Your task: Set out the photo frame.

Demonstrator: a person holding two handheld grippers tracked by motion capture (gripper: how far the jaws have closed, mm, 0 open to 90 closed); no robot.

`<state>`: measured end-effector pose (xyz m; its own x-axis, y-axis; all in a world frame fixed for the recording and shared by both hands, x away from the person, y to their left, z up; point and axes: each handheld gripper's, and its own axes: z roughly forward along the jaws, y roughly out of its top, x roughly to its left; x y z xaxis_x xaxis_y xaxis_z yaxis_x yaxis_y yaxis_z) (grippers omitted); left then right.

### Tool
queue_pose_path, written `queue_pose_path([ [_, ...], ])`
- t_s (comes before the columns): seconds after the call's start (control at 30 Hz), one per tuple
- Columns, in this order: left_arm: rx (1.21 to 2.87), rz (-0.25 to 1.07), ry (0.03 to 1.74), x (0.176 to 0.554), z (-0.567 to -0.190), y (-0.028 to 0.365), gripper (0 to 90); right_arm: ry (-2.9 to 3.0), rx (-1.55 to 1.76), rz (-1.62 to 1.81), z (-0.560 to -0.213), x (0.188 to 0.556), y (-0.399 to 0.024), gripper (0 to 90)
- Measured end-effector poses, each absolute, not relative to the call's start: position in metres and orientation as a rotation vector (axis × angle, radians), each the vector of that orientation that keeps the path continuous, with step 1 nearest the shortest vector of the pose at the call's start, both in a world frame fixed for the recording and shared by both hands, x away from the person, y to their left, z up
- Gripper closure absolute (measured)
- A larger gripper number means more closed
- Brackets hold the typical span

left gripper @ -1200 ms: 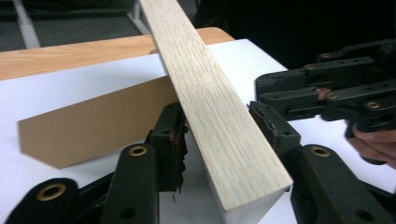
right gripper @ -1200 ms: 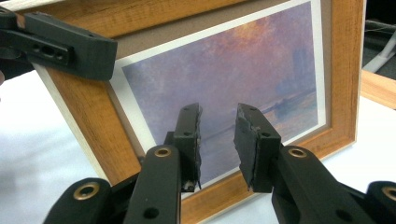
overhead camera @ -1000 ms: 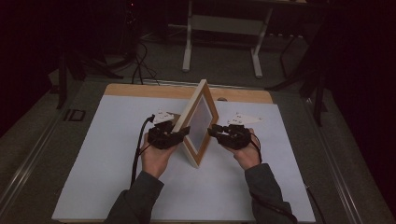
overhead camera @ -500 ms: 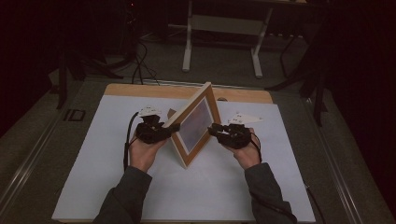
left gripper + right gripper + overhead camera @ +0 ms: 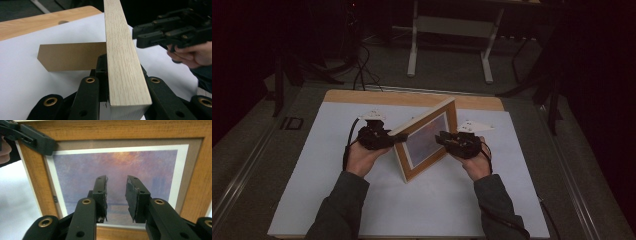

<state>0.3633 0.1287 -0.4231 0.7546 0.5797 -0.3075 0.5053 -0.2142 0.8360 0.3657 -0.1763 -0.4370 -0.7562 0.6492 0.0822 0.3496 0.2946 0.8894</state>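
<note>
Wooden picture frame (image 5: 426, 138) stands tilted on its near corner on the white sheet (image 5: 312, 200) covering the table (image 5: 412, 96), roughly mid-table, its glass face turned toward my right side. Print inside shows a purple-orange hazy scene with a white mat.

My left gripper (image 5: 379, 136) is at the frame's left edge, clenched on the pale wood rail; in the left gripper view the rail (image 5: 121, 57) runs up between my jaws, which press it from both sides. The brown stand flap (image 5: 71, 56) on the frame's back sticks out to the left just behind that rail, over the sheet.

My right gripper (image 5: 451, 141) sits just in front of the picture face, on the frame's right side. In the right gripper view my right gripper (image 5: 116, 195) has its jaws parted with a gap between them, nothing in between, the print right ahead; can't tell if the tips touch the glass. The left gripper (image 5: 30, 137) shows at the frame's upper left corner there.

Floor and a white stand (image 5: 452, 30) lie beyond the far table edge.
</note>
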Motion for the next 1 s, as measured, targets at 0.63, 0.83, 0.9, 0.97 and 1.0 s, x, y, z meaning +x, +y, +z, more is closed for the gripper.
queue_pose_path([
  [0.63,1.867,0.23,0.839,0.357,-0.421,0.138,64.2,2.191,0.998,1.434,-0.437,0.374,-0.191,66.8],
  [0.83,1.816,0.273,0.889,0.343,-0.423,0.142,61.1,2.155,1.054,1.423,-0.435,0.383,-0.199,65.3],
  [0.9,1.812,0.29,0.908,0.336,-0.426,0.143,60.9,2.144,1.067,1.418,-0.435,0.386,-0.201,64.8],
  [0.97,1.813,0.3,0.925,0.331,-0.428,0.143,60.6,2.133,1.072,1.402,-0.434,0.389,-0.203,64.6],
  [1.0,1.818,0.3,0.935,0.326,-0.433,0.142,60.6,2.126,1.078,1.389,-0.432,0.392,-0.205,64.4],
])
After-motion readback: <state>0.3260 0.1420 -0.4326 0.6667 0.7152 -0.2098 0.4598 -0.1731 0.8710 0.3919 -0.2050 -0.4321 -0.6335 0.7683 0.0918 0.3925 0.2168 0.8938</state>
